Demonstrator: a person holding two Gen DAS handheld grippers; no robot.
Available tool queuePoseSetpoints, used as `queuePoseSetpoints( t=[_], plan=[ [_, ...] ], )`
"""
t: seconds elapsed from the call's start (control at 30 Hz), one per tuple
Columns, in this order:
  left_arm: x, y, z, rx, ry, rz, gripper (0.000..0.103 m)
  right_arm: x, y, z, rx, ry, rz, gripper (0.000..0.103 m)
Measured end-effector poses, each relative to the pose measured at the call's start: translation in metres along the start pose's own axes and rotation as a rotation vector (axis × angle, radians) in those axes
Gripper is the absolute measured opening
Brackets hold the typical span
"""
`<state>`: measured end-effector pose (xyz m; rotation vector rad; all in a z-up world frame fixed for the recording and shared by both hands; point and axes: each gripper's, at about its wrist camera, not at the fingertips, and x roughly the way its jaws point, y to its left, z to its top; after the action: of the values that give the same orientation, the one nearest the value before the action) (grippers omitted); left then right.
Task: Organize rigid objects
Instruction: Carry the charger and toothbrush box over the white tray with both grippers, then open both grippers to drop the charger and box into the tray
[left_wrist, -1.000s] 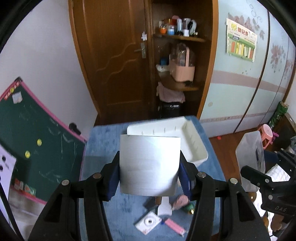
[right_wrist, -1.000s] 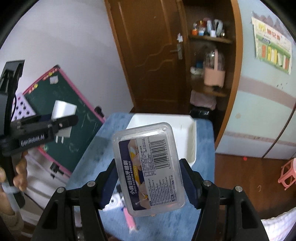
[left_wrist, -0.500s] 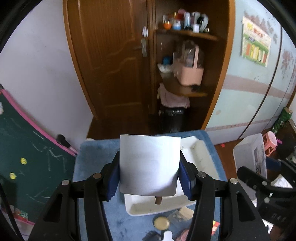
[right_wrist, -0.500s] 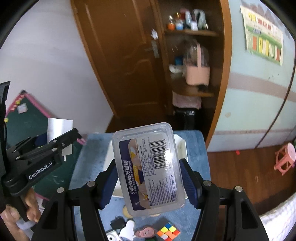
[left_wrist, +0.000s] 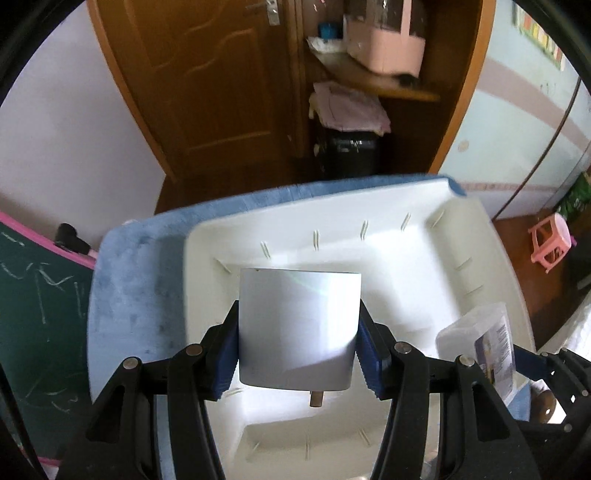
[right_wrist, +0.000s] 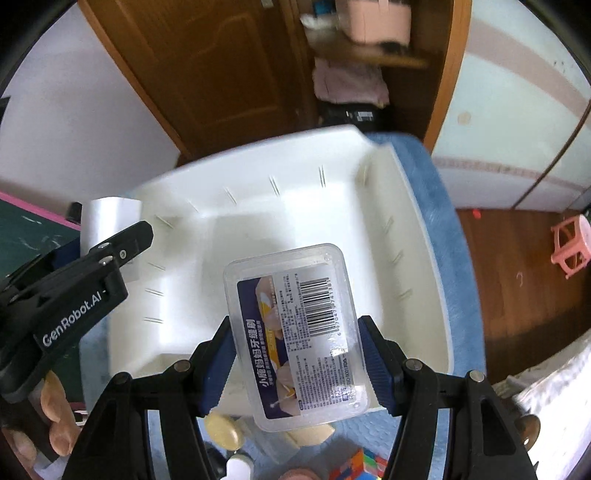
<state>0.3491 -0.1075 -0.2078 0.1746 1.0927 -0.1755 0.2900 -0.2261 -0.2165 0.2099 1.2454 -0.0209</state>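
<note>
Over the white bin (left_wrist: 480, 236), white charger (left_wrist: 299, 328) clamped in left hand-held gripper (left_wrist: 299, 354)

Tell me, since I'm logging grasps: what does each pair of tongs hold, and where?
Left tongs: white plug adapter, clamped across its flat sides. Right tongs: clear plastic box, clamped across its long side walls.

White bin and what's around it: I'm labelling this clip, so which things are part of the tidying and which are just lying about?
In the job:
white bin
white box in left gripper
clear plastic box in right gripper

Lying about:
chalkboard
pink stool
pink basket
</note>
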Motion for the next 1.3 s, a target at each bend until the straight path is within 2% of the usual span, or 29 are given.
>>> queuePoseSetpoints(
  t=[0.23,0.47,0.8,0.83,0.87,0.9,0.93,1.13,1.3],
  plan=[
    [0.035,-0.013,-0.002,0.021,0.040,-0.030,0.059,0.039,0.007,-0.002,0.001,0.061,-0.033,0.065],
    [0.057,-0.020,-0.005,0.040,0.076,-0.028,0.059,0.063,-0.005,0.003,0.052,0.101,-0.065,0.065],
    [0.061,-0.021,-0.009,0.040,0.117,-0.041,0.060,0.075,-0.023,0.004,0.098,0.127,-0.044,0.069],
    [0.062,-0.021,-0.008,0.038,0.127,-0.040,0.065,0.074,-0.023,0.005,0.098,0.121,-0.045,0.070],
    [0.060,-0.020,-0.007,0.032,0.123,-0.031,0.072,0.072,-0.024,0.005,0.097,0.112,-0.045,0.073],
    [0.057,-0.019,-0.007,0.027,0.111,-0.026,0.086,0.071,-0.024,0.005,0.096,0.101,-0.044,0.075],
    [0.050,-0.018,-0.006,0.016,0.084,-0.024,0.091,0.068,-0.024,0.006,0.095,0.090,-0.044,0.075],
    [0.010,-0.015,-0.002,-0.004,-0.005,-0.038,0.091,0.054,-0.026,-0.002,0.075,0.064,-0.032,0.077],
    [-0.032,-0.015,-0.008,0.011,-0.089,-0.033,0.091,0.021,-0.021,-0.015,0.048,0.001,-0.012,0.077]
  ],
)
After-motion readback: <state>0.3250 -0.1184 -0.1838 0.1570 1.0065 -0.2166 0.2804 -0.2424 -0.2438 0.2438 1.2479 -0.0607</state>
